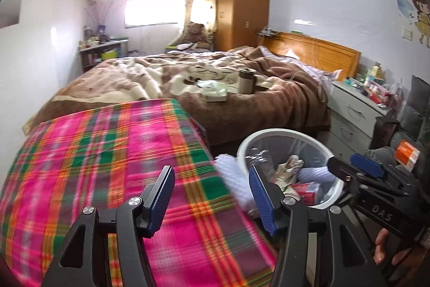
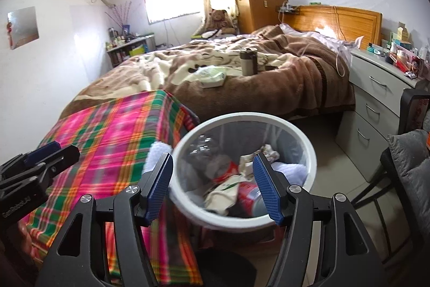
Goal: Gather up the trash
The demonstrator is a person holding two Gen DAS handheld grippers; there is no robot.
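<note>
A white-rimmed trash bin (image 2: 242,117) with a clear liner stands on the floor between the plaid-covered table (image 2: 113,131) and the bed. It holds crumpled paper (image 2: 223,191), a red can (image 2: 248,195) and a clear plastic bottle (image 2: 204,145). My right gripper (image 2: 212,186) hangs open just above the bin's near rim, nothing between its blue pads. Over the plaid cloth (image 1: 107,158), to the left of the bin (image 1: 268,132), my left gripper (image 1: 212,191) is open and empty too. On the bed lie a green-white packet (image 1: 215,93) and a grey tumbler (image 1: 246,81).
A white fluffy cloth (image 1: 231,175) hangs between table and bin. Grey drawers (image 2: 376,93) with a cluttered top stand right of the bed. A chair with grey cushions (image 2: 411,166) is at the right. A wooden wardrobe (image 1: 242,2) stands at the back.
</note>
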